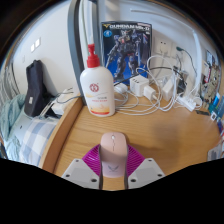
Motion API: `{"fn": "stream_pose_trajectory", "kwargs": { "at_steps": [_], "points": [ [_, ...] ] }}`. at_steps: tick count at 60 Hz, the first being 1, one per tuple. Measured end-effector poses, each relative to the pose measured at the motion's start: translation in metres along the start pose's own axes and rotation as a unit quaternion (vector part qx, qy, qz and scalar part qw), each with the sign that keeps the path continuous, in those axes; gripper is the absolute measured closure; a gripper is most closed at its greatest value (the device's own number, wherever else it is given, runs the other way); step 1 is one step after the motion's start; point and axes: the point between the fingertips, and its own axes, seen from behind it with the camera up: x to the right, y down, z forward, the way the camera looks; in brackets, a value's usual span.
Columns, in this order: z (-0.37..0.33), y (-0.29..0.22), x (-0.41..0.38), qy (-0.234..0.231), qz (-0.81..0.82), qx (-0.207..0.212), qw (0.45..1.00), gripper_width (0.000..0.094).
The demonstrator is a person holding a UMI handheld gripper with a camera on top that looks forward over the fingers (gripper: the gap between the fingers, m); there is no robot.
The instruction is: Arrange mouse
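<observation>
A pale pink computer mouse (114,153) sits between the two fingers of my gripper (113,165), its nose pointing away from me over the wooden desk (150,133). The magenta pads (94,159) press against both of its sides. The gripper is shut on the mouse. I cannot tell whether the mouse rests on the desk or is lifted a little above it.
A white pump bottle with a red label (96,88) stands ahead at the desk's back. A boxed robot model kit (128,49) leans behind it. White chargers and cables (150,92) lie at the back right. A black object (36,88) stands off the desk's left edge.
</observation>
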Motion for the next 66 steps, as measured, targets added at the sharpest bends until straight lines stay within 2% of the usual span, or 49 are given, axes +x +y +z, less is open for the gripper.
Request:
{"fn": "stream_pose_trajectory", "kwargs": {
  "at_steps": [3, 6, 10, 11, 17, 26, 32, 38, 43, 52, 66],
  "points": [
    [-0.004, -0.006, 0.006, -0.011, 0.002, -0.006, 1.000, 0.0655],
    [-0.037, -0.017, 0.021, -0.027, 0.005, 0.002, 1.000, 0.0655],
    [-0.089, -0.054, 0.060, -0.037, 0.005, 0.032, 0.999, 0.0654],
    [-0.068, -0.063, 0.058, -0.035, 0.002, 0.039, 0.999, 0.0654],
    [-0.135, -0.120, 0.124, -0.022, -0.005, 0.096, 0.995, 0.0655],
    [-0.250, -0.204, 0.256, 0.021, -0.030, 0.175, 0.984, 0.0652],
    [-0.308, -0.223, 0.345, 0.063, -0.035, 0.211, 0.975, 0.0653],
    [-0.343, -0.211, 0.430, 0.094, -0.021, 0.225, 0.969, 0.0653],
    [-0.344, -0.173, 0.490, 0.113, -0.010, 0.204, 0.972, 0.0655],
    [-0.309, -0.074, 0.565, 0.140, 0.008, 0.120, 0.983, 0.0652],
    [-0.234, 0.057, 0.582, 0.122, 0.030, -0.004, 0.992, 0.0652]
  ]
}}
